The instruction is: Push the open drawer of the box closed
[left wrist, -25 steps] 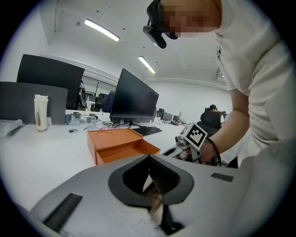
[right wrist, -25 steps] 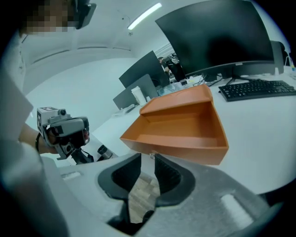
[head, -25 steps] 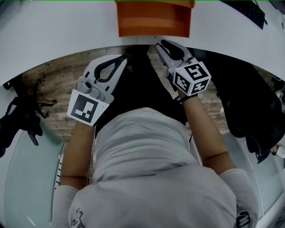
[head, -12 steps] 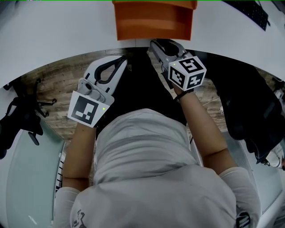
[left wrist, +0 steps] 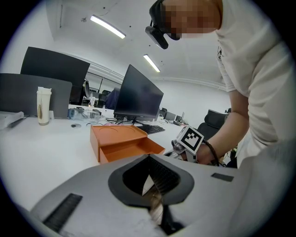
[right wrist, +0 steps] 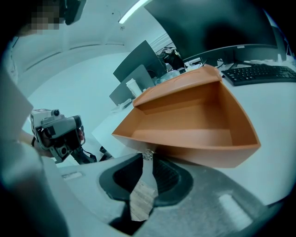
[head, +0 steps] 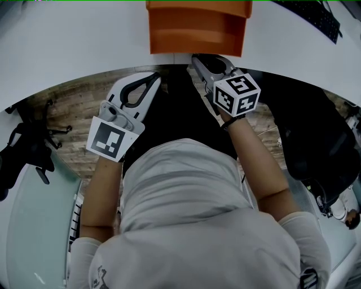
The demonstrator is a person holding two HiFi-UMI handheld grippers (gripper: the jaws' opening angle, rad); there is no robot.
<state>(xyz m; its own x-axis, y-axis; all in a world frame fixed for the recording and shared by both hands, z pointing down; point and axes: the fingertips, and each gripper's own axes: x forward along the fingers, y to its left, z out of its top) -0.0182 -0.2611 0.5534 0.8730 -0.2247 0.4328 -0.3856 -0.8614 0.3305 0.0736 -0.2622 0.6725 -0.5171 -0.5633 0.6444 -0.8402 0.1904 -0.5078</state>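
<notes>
At desk [head: 84,51] edge, orange box [head: 197,5], drawer [head: 194,35] out toward person. Right gripper [head: 195,58] at drawer front, jaws just closing, nearly together, empty. Left gripper [head: 156,77] left of box, jaws together. Drawer likely light, stiff; push front panel centre.

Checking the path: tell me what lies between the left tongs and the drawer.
Only a bare strip of white table, in the head view, from the left tongs to the drawer.
</notes>
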